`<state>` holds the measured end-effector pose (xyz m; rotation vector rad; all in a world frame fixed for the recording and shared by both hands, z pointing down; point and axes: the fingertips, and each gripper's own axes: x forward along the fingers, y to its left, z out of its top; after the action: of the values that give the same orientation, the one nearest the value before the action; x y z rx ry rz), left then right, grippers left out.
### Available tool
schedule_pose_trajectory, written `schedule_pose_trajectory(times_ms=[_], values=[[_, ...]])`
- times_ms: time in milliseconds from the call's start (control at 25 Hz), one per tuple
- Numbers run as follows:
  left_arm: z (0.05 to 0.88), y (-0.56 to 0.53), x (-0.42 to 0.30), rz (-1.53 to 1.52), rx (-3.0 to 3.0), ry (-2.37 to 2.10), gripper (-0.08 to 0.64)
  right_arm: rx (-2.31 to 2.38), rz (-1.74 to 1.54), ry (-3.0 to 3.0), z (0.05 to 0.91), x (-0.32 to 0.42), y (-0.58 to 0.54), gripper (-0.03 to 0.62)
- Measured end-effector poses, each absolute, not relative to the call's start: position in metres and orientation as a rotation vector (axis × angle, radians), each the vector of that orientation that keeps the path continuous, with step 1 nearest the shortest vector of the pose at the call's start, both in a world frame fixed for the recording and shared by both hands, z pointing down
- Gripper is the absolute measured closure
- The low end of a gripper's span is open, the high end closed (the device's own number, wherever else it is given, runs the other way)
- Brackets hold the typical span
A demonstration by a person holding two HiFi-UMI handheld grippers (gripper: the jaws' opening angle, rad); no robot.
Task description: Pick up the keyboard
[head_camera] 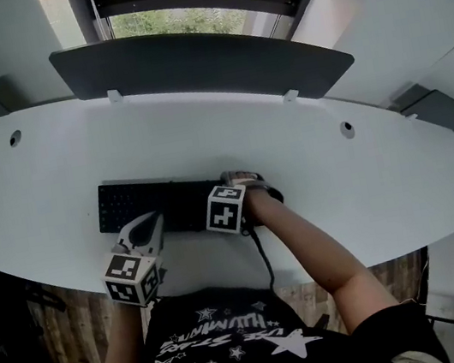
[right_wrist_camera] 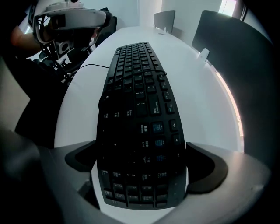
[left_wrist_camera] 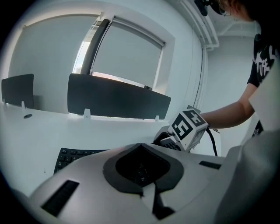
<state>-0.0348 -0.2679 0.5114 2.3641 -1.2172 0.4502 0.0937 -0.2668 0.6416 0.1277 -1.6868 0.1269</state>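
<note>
A black keyboard [head_camera: 140, 207] lies flat on the white desk [head_camera: 359, 188]. My right gripper [head_camera: 231, 195] points straight down over the keyboard's right end. In the right gripper view its two dark pads [right_wrist_camera: 81, 159] meet the long edges of the keyboard [right_wrist_camera: 140, 131], one on each side, with the end keys between them. My left gripper [head_camera: 150, 227] sits at the keyboard's near edge, jaws shut and empty. In the left gripper view a strip of the keyboard [left_wrist_camera: 76, 156] shows past the shut jaws, with the right gripper's marker cube [left_wrist_camera: 189, 127] beyond.
A dark divider panel [head_camera: 198, 68] stands along the desk's far edge, under a window. The keyboard's cable [head_camera: 265, 261] runs off the near edge of the desk. Two round cable holes [head_camera: 346, 127] sit in the desk top.
</note>
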Motion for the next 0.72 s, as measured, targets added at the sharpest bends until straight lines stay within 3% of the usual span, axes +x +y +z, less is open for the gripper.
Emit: schedule_pose_trajectory(times_ms=[720], values=[[0.519,-0.276,-0.033,0.556,2.394,-1.183,0.551,0.160,0.086,-1.717,0.640,0.094,-0.267,0.012]])
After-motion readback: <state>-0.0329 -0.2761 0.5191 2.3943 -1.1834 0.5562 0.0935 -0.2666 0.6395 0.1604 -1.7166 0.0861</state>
